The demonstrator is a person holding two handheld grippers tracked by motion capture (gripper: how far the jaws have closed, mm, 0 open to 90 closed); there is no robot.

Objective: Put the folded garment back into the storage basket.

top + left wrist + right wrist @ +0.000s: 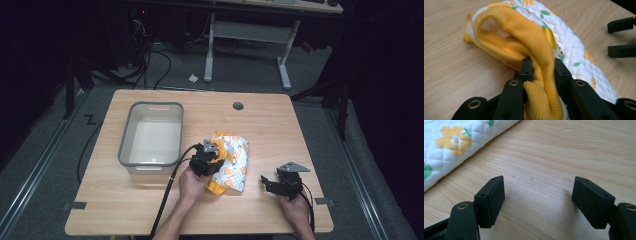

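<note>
Wooden table (125, 200); left gripper (541, 66) clamps quilted garment's (235, 160) yellow ribbed cuff (524, 37); right gripper (539, 200) wide.

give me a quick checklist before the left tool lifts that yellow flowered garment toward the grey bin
1. Left tool clamped on the garment's yellow ribbed edge: ok.
2. Whole garment gathered in the grip: not ok, most of it lies on the table.
3. Right tool open and apart from the cloth: ok.
4. Grey bin has room inside: ok.
5. Metal snap clear of the jaws: ok.
</note>
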